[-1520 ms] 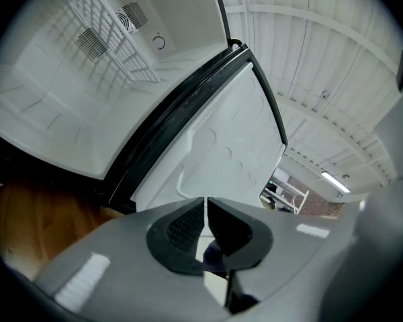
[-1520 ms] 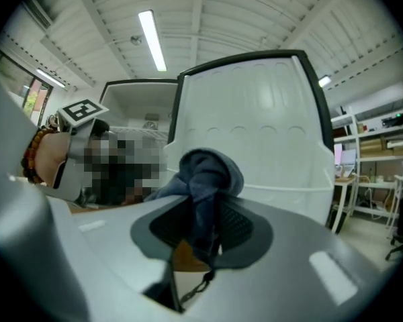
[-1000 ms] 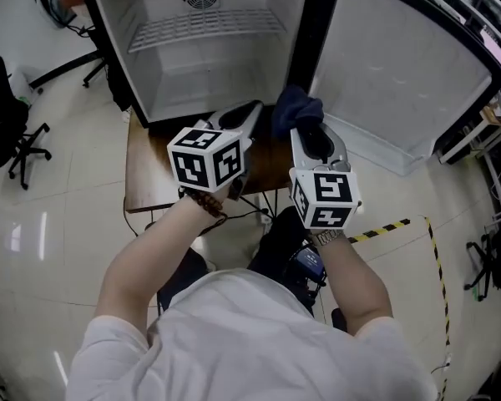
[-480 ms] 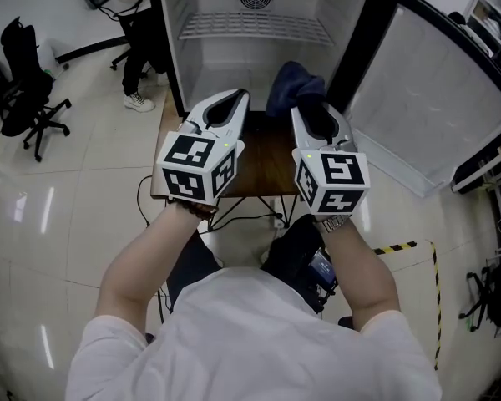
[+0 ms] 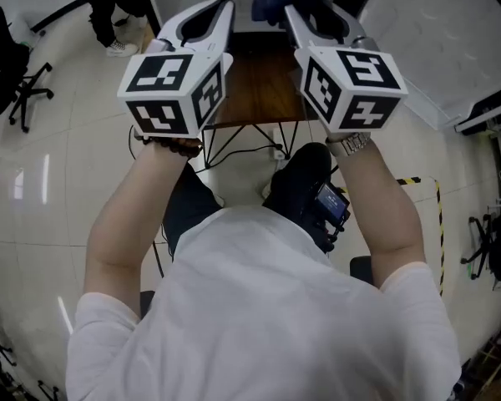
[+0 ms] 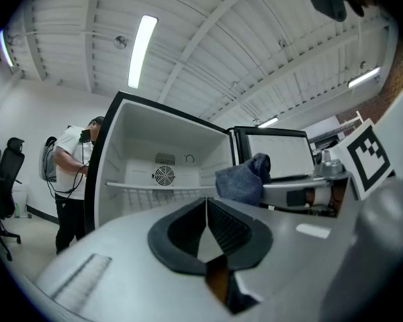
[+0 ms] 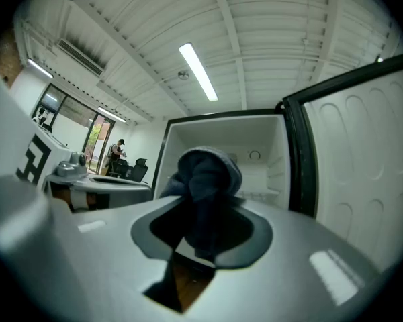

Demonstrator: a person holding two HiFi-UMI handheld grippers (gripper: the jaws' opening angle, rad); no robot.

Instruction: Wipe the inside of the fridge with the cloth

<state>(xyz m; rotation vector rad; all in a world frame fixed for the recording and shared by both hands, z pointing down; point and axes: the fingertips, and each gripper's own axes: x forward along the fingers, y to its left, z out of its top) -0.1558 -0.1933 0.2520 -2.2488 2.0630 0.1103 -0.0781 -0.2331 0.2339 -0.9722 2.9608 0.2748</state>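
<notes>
two grippers: the left gripper [image 6: 206, 210] has its fingers pressed together, empty; the right gripper [image 7: 205, 200] clamps the cloth [image 7: 208, 170]. only the gripper views show inside the fridge [image 6: 138, 146].

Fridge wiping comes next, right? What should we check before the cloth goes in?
1. The right gripper holds the cloth: ok, its jaws pinch it.
2. The left gripper is free: ok, jaws shut, empty.
3. The fridge has its door open: ok.
4. The cloth is inside the fridge: not ok, it hangs in front of the opening.
5. Nothing blocks the way above the shelf: ok.
6. Space below the shelf: cannot tell, the grippers hide it.
</notes>
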